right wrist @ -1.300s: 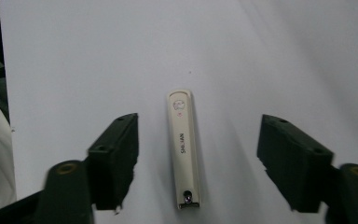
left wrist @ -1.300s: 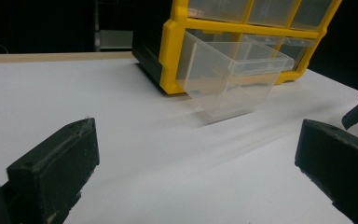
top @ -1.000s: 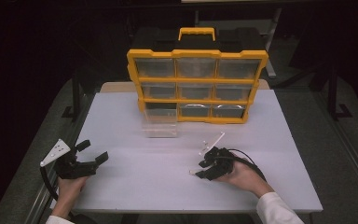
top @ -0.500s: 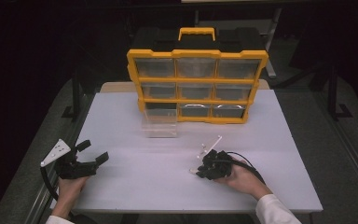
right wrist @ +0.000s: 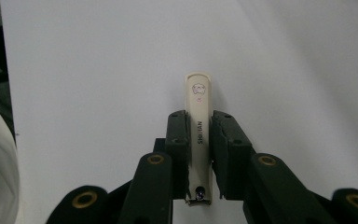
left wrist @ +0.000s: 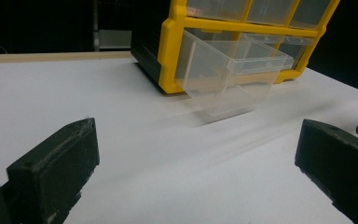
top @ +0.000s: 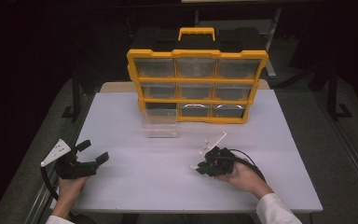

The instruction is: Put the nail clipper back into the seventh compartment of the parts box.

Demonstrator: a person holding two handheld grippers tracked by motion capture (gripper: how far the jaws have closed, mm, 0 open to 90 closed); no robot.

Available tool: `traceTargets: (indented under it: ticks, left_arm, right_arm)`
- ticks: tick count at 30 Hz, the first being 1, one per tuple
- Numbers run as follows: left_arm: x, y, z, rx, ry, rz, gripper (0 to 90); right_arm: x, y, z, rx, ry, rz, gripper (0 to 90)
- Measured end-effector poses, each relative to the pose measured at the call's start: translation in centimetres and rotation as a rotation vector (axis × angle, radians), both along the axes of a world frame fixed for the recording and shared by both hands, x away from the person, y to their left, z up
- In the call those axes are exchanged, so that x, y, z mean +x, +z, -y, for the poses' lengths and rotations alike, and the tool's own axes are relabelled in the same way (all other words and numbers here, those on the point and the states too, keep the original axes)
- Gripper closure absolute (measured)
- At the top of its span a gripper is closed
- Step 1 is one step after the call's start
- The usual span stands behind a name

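Nearest to you, your right hand-held gripper (right wrist: 199, 140) is clamped down on a cream nail clipper (right wrist: 199, 135). Its jaws have just been closing, and now both pads press on the clipper's long sides, with the rounded end poking out past the tips and the riveted end back near the jaw roots. In the high view that same gripper (top: 204, 164) sits low over the near-right part of the white tabletop (top: 279, 140), with your hand wrapped around it from behind.

Over on the near-left, your left hand-held gripper (top: 95, 151) is wide open with nothing between its jaws, just bare tabletop, and it points toward the middle of the table.

Further out, a clear plastic drawer (top: 159, 123) is pulled out of the bottom-left slot of the yellow organizer case (top: 196, 53), and it looks tilted down toward the tabletop. The case stands upright at the far edge with its handle on top and the other clear drawers pushed in.
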State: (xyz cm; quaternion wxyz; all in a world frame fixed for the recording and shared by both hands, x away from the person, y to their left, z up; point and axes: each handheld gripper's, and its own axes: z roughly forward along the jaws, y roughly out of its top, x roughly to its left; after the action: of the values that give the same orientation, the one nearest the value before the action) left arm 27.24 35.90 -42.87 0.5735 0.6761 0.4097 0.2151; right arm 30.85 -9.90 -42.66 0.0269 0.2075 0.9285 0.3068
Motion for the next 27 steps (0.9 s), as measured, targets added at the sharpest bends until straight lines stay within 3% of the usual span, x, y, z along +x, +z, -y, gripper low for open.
traceTargets:
  ticks: [5, 16, 27]
  left_arm:
    - [0.0, 0.0, -0.1, -0.002, 0.0, 0.003, 0.0]
    - [0.0, 0.0, 0.0, -0.002, -0.004, 0.004, 0.0]
    - [0.1, 0.0, 0.1, 0.003, -0.01, 0.004, 0.0]
  right_arm:
    - [0.8, 1.3, 0.4, 0.04, -0.02, -0.012, 75.8]
    - [1.8, 3.2, 0.2, 0.052, -0.002, -0.022, 75.8]
    - [2.9, 4.9, -0.2, 0.052, 0.001, 0.003, 75.8]
